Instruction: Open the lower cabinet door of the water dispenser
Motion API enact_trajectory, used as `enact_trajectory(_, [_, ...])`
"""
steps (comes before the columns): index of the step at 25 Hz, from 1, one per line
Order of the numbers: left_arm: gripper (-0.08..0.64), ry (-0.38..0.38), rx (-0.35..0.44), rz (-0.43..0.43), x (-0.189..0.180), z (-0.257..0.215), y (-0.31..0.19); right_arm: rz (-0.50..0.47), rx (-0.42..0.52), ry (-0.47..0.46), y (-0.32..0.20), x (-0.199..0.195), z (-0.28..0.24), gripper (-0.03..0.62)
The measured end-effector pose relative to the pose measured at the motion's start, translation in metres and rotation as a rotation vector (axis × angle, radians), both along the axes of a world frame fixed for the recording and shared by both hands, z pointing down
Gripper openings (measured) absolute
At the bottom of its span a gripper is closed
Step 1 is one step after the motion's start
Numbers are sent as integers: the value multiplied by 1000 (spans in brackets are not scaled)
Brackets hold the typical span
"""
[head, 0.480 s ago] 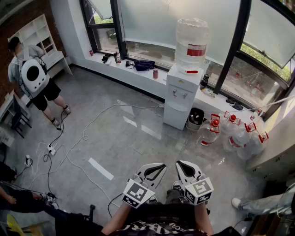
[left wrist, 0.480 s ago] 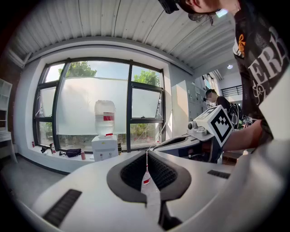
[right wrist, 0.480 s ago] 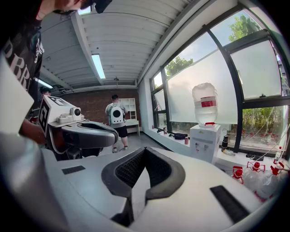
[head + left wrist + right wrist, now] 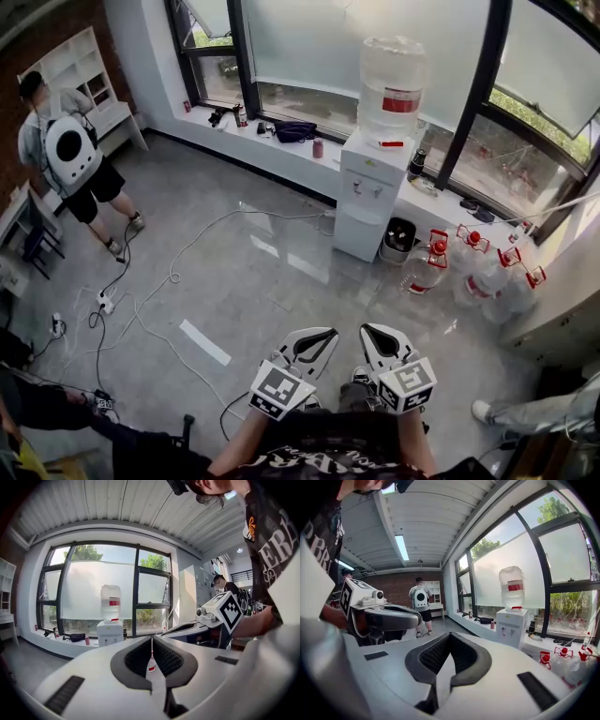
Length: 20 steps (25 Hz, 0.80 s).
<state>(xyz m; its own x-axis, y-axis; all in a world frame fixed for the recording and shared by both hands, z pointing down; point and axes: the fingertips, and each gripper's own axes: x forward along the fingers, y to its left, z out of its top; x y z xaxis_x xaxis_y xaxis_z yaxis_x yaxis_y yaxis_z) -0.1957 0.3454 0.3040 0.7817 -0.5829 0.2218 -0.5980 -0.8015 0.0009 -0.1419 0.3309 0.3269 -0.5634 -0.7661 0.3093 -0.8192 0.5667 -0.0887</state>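
water dispenser (image 4: 373,180) set by the window, well apart from both grippers, lower cabinet door (image 4: 357,232) closed, left gripper (image 4: 317,344) and right gripper (image 4: 379,343) pressed together, nothing held or touched

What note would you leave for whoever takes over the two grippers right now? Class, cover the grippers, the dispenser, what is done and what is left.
Left gripper: shut, empty, held low in front of the body.
Right gripper: shut, empty, beside it.
Water dispenser: by the window, across the floor, far from both grippers. Its lower cabinet door looks closed.
Done: nothing.
Left: walk up, open the door.
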Motion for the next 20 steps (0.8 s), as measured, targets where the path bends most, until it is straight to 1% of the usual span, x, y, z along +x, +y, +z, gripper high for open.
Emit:
enact_trajectory(5, [20, 4, -6, 13, -1, 1, 7, 10, -1, -14, 7, -1, 0, 14])
enact_trajectory(12, [20, 22, -47, 28, 5, 11, 8, 38, -64, 1, 19, 9, 15, 14])
enact_trajectory(16, [20, 32, -67, 43, 15, 18, -3, 66, -89, -1, 8, 23, 24, 14])
enact_trajectory(20, [20, 16, -92, 42, 28, 29, -25, 67, -115, -14, -10, 36, 35, 14])
